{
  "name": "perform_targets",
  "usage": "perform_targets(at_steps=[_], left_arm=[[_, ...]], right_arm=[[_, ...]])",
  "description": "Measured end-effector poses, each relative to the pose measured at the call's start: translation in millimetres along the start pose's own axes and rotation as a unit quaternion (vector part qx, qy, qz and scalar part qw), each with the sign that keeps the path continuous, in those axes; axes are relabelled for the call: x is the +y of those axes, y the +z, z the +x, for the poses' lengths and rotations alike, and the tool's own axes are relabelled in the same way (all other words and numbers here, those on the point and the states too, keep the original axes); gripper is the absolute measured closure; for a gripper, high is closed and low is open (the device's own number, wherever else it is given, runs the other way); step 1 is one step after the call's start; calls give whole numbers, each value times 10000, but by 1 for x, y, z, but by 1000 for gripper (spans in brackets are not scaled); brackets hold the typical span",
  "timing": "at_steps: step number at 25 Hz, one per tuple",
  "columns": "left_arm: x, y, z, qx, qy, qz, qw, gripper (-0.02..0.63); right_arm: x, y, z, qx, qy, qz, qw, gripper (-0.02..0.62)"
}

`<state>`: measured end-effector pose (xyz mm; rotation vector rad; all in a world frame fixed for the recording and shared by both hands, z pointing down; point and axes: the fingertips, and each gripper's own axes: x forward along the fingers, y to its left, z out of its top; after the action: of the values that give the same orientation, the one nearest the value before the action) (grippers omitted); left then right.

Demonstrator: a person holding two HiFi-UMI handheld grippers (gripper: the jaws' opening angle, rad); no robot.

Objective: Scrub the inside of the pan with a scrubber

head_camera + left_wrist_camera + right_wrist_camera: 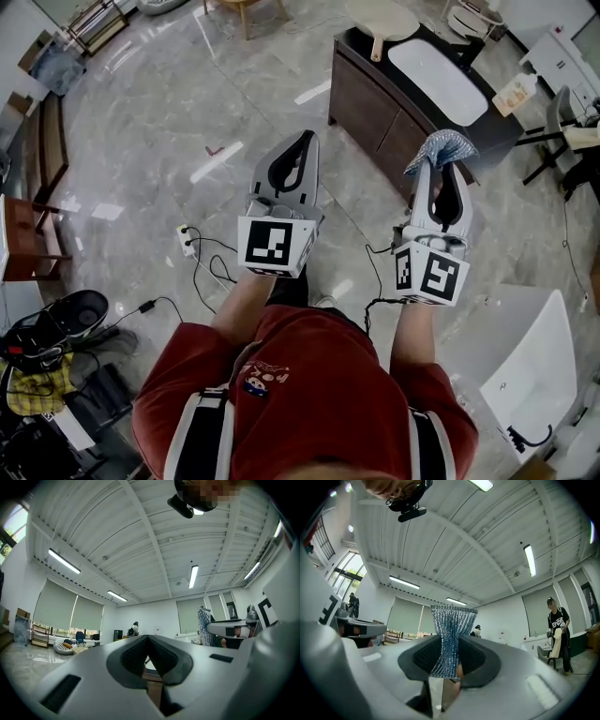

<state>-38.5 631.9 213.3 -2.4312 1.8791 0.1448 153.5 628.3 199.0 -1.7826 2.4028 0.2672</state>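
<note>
A sparkly scrubber (451, 630) is pinched by the right gripper (441, 173), fanning past its tips, presumably ready for scrubbing; the left gripper (302, 150) is closed on nothing.

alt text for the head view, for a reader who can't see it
Seen from above, a person in a red top holds two grippers out over a grey marble floor: the right gripper pinches a glittery silver scrubber in its fingers, and the left gripper is shut on nothing. A dark cabinet with a white basin stands ahead.
</note>
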Motion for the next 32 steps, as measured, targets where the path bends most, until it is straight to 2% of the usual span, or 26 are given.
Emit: perform_targets(at_steps=[4,20,32], left_arm=[[21,-6,34,26,-24,-33,10000,601],[123,20,146,-335,-249,-56,9991,601],[138,2,206,-283,-468,-110,9984,601]], right_arm=[[2,-8,36,88,13,-144,9999,471],[29,-5,175,-130,-335,-330,9988,471],[10,-29,226,-130,-645,-389,9971,471]])
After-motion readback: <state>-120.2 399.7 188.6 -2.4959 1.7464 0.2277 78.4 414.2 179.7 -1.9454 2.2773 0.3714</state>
